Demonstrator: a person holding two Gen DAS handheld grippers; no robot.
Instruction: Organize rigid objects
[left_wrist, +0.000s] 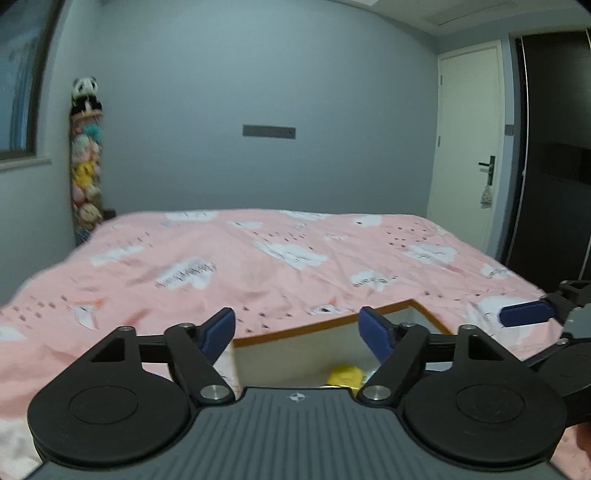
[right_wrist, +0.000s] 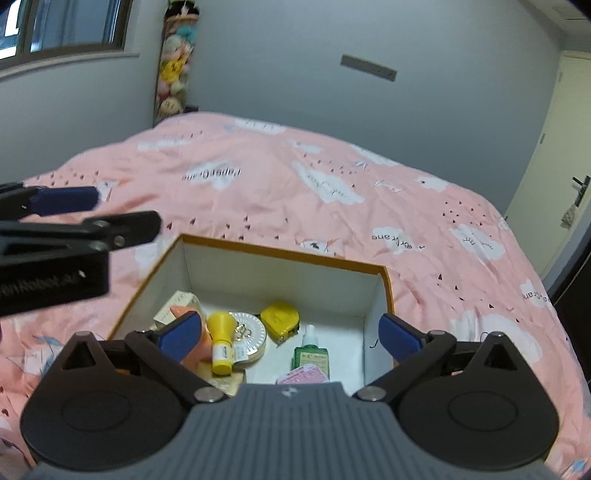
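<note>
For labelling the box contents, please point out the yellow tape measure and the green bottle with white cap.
yellow tape measure (right_wrist: 279, 318), right wrist view, top face.
green bottle with white cap (right_wrist: 309, 356), right wrist view, label.

My left wrist view looks almost level across the bed (left_wrist: 295, 258) toward the far wall, the box (left_wrist: 332, 328) only partly in frame. My right wrist view tilts down into the box (right_wrist: 280, 254), close. Both share the bed, box and wall.

Dim, cool, even indoor light; no hard shadows or glare. Motion blur softens the pink bedspread (left_wrist: 280, 258) and plush toys (left_wrist: 85, 162). Fisheye distortion bows the walls, corners vignetted black
</note>
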